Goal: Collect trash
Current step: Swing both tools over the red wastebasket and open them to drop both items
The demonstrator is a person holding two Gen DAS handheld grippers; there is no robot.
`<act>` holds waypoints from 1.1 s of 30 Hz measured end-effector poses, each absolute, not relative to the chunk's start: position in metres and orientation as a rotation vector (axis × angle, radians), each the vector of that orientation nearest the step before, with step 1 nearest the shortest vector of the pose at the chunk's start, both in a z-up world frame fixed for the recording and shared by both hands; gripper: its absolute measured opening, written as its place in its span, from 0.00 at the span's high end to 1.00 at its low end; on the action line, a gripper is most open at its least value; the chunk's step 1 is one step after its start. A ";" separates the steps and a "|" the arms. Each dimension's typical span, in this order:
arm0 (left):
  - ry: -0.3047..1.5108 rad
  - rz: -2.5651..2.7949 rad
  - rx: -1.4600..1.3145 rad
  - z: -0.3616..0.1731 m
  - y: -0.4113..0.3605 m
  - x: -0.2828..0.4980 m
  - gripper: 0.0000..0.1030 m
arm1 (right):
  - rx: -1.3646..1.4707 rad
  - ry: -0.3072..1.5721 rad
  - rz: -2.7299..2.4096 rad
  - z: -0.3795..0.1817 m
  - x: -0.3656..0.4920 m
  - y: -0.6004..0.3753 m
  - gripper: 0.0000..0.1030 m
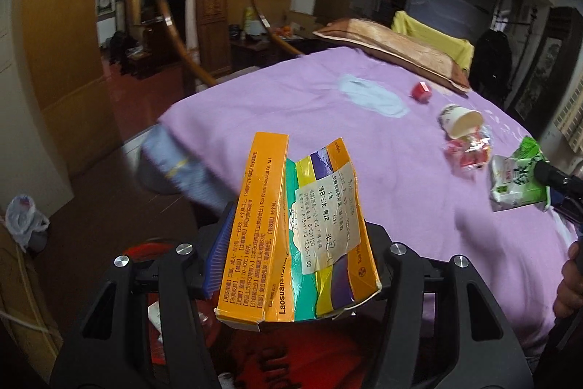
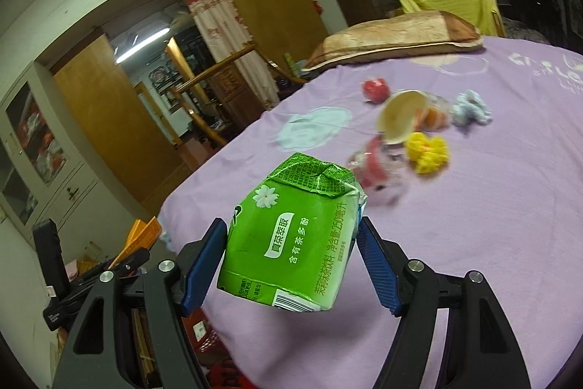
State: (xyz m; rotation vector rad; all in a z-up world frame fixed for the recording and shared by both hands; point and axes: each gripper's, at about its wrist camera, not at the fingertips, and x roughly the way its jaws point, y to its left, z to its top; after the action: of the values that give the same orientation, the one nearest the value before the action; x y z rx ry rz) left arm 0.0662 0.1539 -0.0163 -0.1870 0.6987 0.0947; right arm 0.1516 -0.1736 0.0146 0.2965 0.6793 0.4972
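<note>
The left tool (image 1: 291,243) points downward over the near edge of the bed (image 1: 382,170), its jaws closed partway on a crushed orange medicine box (image 1: 277,225) that stands upright between the blue pads, its white label facing the camera. The box is lifted clear of the purple sheet, with a red container (image 1: 262,360) showing dimly below it.

The right tool (image 2: 291,250) also tilts downward, at a shallower angle, and grips a dented green drink carton (image 2: 291,239) across its sides, the jaws standing fairly wide around it. The carton hangs in the air above the sheet near the bed's edge. In the left wrist view part of a hand (image 1: 568,283) shows at the right border.

Still lying on the bed, well beyond both tools, are a tipped paper cup (image 2: 400,119), a clear wrapper with red contents (image 2: 371,166), a small red cap (image 2: 375,88), a yellow knitted piece (image 2: 428,152) and a pale blue one (image 2: 472,110). A brown pillow (image 2: 397,39) lies at the far side.
</note>
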 end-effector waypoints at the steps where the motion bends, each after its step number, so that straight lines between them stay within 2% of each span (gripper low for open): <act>1: 0.700 0.114 -0.191 -0.018 0.162 0.061 0.44 | 0.292 0.680 0.505 0.016 0.149 -0.169 0.30; 11: 0.790 0.272 -0.248 -0.051 0.250 0.028 0.42 | 0.219 0.715 0.618 0.029 0.134 -0.096 0.30; 14: 0.817 0.289 -0.276 -0.058 0.266 0.026 0.32 | 0.183 0.735 0.661 0.030 0.132 -0.068 0.30; 16: 0.790 0.304 -0.298 -0.056 0.276 0.021 0.14 | 0.155 0.748 0.687 0.030 0.129 -0.048 0.30; 18: 0.762 0.315 -0.309 -0.055 0.280 0.017 0.10 | 0.124 0.764 0.715 0.028 0.126 -0.027 0.30; 33: 0.743 0.485 -0.400 -0.078 0.363 -0.003 0.08 | -0.081 0.957 0.909 -0.021 0.111 0.136 0.29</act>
State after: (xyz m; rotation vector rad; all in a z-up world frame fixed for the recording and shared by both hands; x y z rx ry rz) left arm -0.0033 0.3635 -0.0783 -0.3999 0.7430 0.4847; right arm 0.1111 0.1358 -0.0211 -0.0813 0.9573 0.9092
